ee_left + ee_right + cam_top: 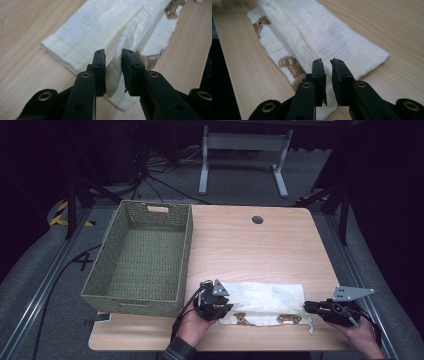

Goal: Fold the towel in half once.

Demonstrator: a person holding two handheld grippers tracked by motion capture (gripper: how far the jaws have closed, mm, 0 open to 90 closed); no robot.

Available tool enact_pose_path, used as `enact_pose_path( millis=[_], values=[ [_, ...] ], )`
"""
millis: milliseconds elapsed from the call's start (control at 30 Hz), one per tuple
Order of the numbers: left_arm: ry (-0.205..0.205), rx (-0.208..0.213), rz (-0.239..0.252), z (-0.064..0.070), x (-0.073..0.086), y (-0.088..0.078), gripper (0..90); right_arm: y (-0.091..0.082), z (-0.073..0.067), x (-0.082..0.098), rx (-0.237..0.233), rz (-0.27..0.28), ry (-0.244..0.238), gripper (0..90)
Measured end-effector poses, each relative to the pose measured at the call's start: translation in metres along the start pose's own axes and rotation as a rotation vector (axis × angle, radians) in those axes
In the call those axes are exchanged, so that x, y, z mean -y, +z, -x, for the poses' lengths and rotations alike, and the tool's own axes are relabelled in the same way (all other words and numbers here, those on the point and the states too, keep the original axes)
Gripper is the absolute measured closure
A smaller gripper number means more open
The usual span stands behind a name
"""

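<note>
We are letting go of the folded white cloth (265, 299) lying at the desk's (250, 250) near edge, left fingers (100, 72) and right fingers (318, 75) narrowly parted around its corners, so drawing back gently should keep the fold tidy.

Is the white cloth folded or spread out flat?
Folded: the white cloth lies as a narrow strip, with stacked layers showing at its end in the left gripper view.

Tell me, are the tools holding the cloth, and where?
Not gripping it. The left tool has a corner fold of the white cloth between slightly parted jaws; the right tool straddles the opposite end, its jaws also parted.
</note>
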State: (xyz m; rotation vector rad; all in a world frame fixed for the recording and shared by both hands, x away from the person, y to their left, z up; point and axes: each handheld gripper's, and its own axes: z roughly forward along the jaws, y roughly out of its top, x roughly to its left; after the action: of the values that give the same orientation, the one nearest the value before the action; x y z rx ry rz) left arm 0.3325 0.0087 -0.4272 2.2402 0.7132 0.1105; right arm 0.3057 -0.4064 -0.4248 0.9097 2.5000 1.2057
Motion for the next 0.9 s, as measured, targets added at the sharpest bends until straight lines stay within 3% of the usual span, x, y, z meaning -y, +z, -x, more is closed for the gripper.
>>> enact_pose_path(
  millis=[133,300,367,500,667,900],
  values=[
    [-0.001,-0.009,0.007,-0.004,-0.004,-0.003,74.4,-0.002,0.005,-0.003,0.01,0.014,0.008,82.0],
    [-0.009,-0.017,0.021,-0.009,-0.013,0.001,75.3,0.016,0.016,-0.006,0.002,-0.038,0.002,87.6],
    [0.0,-0.019,0.049,-0.01,-0.017,-0.003,74.8,0.02,0.017,-0.006,-0.006,-0.049,0.003,88.3],
    [0.007,-0.023,0.056,-0.012,-0.022,-0.005,74.9,0.023,0.016,-0.005,-0.018,-0.065,-0.001,89.1],
    [0.006,0.003,-0.018,-0.013,-0.018,0.01,83.6,0.024,0.013,-0.002,-0.031,-0.078,-0.005,89.4],
    [0.012,0.046,-0.105,-0.006,0.0,0.022,84.8,0.02,0.002,0.008,-0.065,-0.098,-0.003,89.3]
  ],
)
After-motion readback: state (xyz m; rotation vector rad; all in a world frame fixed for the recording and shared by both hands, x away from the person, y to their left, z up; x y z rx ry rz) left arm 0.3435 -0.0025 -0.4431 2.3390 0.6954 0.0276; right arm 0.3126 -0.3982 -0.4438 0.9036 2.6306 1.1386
